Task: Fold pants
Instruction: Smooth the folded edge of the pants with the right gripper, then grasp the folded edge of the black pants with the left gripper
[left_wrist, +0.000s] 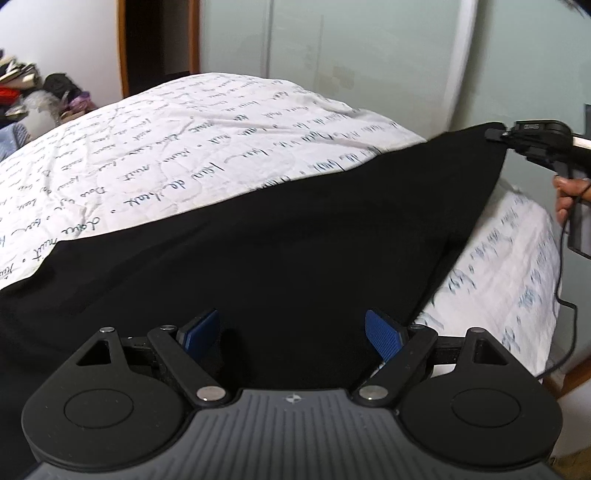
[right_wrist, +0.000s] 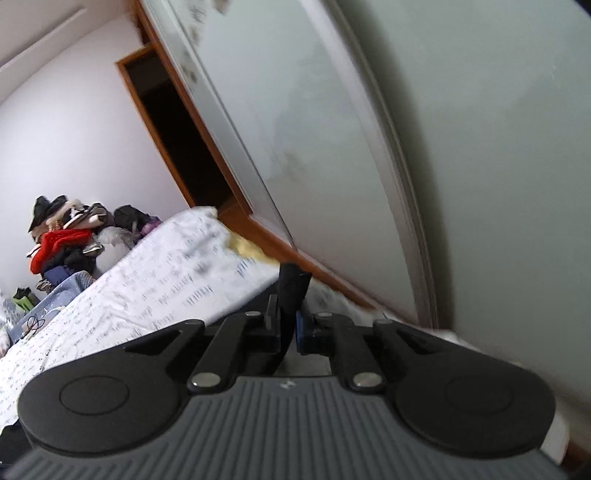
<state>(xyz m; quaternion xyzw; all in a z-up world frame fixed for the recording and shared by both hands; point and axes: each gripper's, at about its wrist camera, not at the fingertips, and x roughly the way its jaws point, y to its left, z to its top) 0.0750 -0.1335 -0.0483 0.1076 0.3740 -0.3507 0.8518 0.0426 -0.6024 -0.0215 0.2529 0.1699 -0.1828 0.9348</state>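
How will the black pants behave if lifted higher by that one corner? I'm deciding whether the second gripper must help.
The black pants look floppy: they hang in a slack sheet from the corner pinched by the right gripper. They would likely drape and bunch. The rest probably drags across the bedsheet, so the open left gripper should help.

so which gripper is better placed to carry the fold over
Right: the right gripper is already clamped on a lifted corner of the black pants, while the left gripper hangs open above the cloth, gripping nothing.

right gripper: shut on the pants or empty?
Shut on the pants. The right gripper has black cloth pinched between its pads; in the left wrist view it lifts a corner of the pants off the bed.
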